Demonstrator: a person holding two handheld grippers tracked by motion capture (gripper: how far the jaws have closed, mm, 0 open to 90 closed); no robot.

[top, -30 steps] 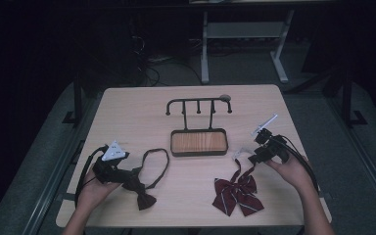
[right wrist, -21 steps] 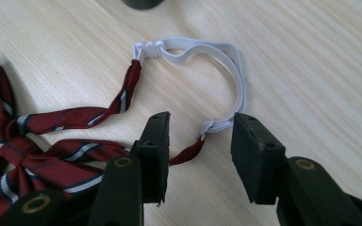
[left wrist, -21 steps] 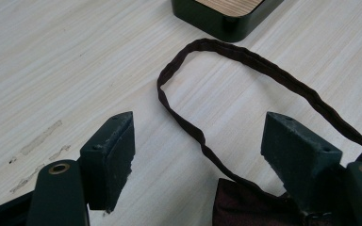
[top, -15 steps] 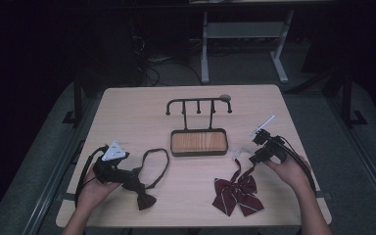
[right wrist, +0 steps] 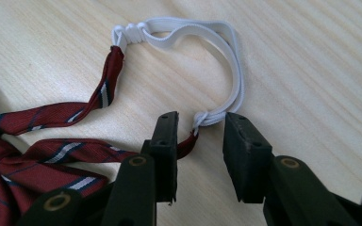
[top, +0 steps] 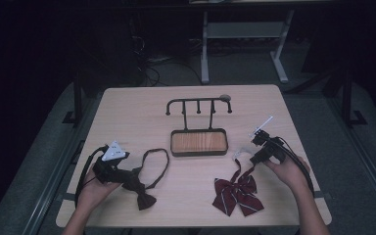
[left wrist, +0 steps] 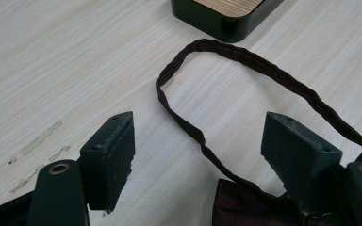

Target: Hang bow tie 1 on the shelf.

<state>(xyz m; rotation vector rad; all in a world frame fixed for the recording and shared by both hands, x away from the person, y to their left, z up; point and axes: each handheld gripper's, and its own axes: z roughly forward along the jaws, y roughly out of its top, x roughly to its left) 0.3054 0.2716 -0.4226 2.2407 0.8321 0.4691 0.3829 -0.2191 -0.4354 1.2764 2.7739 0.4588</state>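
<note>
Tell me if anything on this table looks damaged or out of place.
Nothing is damaged or spilled. Both bow ties lie flat on the table: the dark bow tie near the left, the striped bow tie near the right. The hook stand holds nothing. Faint scuff marks mark the wood.

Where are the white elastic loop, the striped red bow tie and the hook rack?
white elastic loop [right wrist: 238, 77], right gripper view, on its curved outer band.
striped red bow tie [top: 237, 195], high view, on the bow's middle.
hook rack [top: 198, 101], high view, on its top bar.
</note>
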